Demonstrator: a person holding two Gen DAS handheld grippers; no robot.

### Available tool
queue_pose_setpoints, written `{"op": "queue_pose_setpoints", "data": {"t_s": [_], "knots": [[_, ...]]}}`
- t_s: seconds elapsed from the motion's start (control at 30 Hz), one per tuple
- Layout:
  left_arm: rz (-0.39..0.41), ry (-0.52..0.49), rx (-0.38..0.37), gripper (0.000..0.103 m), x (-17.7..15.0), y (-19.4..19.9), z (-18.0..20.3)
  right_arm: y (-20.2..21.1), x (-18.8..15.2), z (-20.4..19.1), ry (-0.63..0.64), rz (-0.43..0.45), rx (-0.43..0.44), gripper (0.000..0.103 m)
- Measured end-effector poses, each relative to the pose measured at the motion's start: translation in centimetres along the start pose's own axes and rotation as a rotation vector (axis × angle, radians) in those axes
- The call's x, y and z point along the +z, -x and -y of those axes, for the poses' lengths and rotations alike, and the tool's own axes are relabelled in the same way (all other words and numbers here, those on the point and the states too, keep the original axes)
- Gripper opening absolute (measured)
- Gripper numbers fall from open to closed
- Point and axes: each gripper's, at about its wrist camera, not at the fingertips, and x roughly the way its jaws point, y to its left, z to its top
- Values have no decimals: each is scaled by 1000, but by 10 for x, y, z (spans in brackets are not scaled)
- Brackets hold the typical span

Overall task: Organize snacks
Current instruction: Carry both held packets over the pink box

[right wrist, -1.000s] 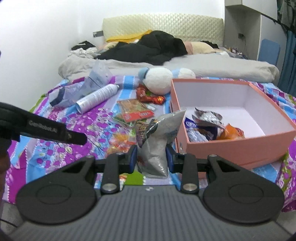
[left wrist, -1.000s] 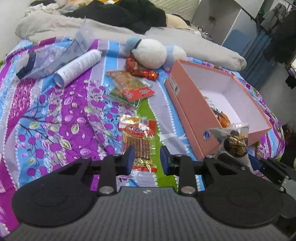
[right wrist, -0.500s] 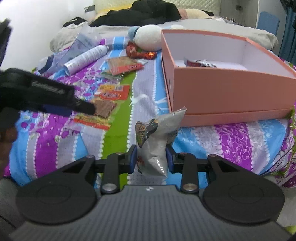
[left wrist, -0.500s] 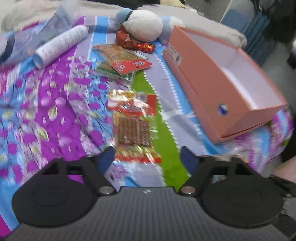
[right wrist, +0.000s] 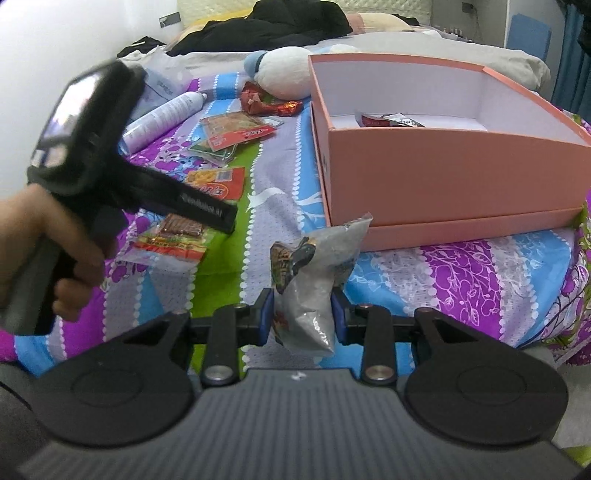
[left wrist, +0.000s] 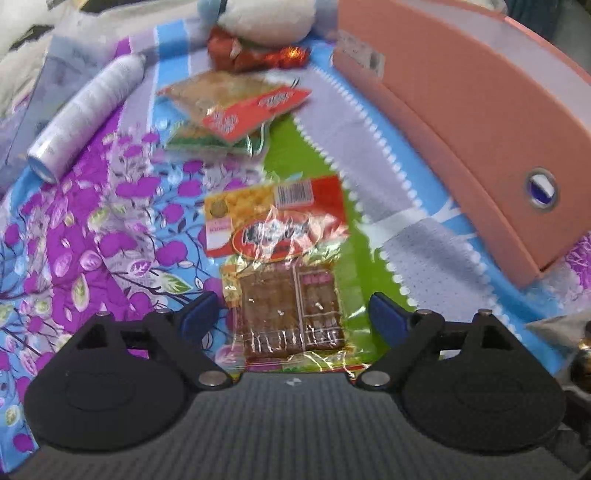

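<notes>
Currently, left wrist view: the left gripper (left wrist: 291, 317) points down at the bedspread (left wrist: 74, 221), jaws wide and opening further, with nothing pressed between them. A flat red-and-clear snack packet (left wrist: 284, 277) lies on the cover directly between the spread fingers – straddled, not yet gripped. Beyond it sit a stack of two more flat packets (left wrist: 236, 110) and a crumpled red wrapper (left wrist: 255, 55) beside a plush toy (left wrist: 266, 18). A white spray can (left wrist: 85, 110) lies to the left; the pink box (left wrist: 461, 110) stands on the right.

Right wrist view: the right gripper (right wrist: 302, 317) is clamped on a grey snack bag (right wrist: 314, 280), held upright in front of the box (right wrist: 443, 173) and below its rim, not yet over the opening. The box interior shows at least one wrapper (right wrist: 388, 120) already inside; the near wall hides the rest. A hand (right wrist: 48, 243) holds the left gripper (right wrist: 207, 212) low over the packet.

Progress, judged: partway – some snacks boxed, one bag in transit, and about four items left on the bed. The can and toy look unrelated to the job.
</notes>
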Motion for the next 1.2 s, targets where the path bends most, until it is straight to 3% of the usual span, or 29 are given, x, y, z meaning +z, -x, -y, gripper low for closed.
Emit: {"op": "queue_pose_setpoints", "data": {"t_s": [0.07, 0.2, 0.23, 0.27, 0.37, 0.7, 0.93, 1.2], "knots": [[5, 31, -11, 91, -1, -2, -5, 1, 1, 2, -4, 3, -2, 36], [14, 14, 7, 79, -2, 2, 1, 3, 3, 5, -14, 12, -6, 36], [14, 7, 9, 75, -1, 3, 2, 3, 4, 6, -16, 15, -7, 36], [16, -1, 12, 65, -2, 5, 4, 5, 4, 6, -17, 19, -8, 36], [18, -4, 8, 57, -3, 13, 7, 8, 6, 8, -20, 32, -10, 36], [52, 62, -47, 56, -13, 58, -1, 26, 16, 7, -11, 77, -15, 36], [127, 123, -101, 56, -13, 112, -3, 44, 28, 1, 6, 117, -15, 36], [203, 124, -169, 56, -5, 171, 15, 76, 45, 1, 18, 176, -23, 36]]}}
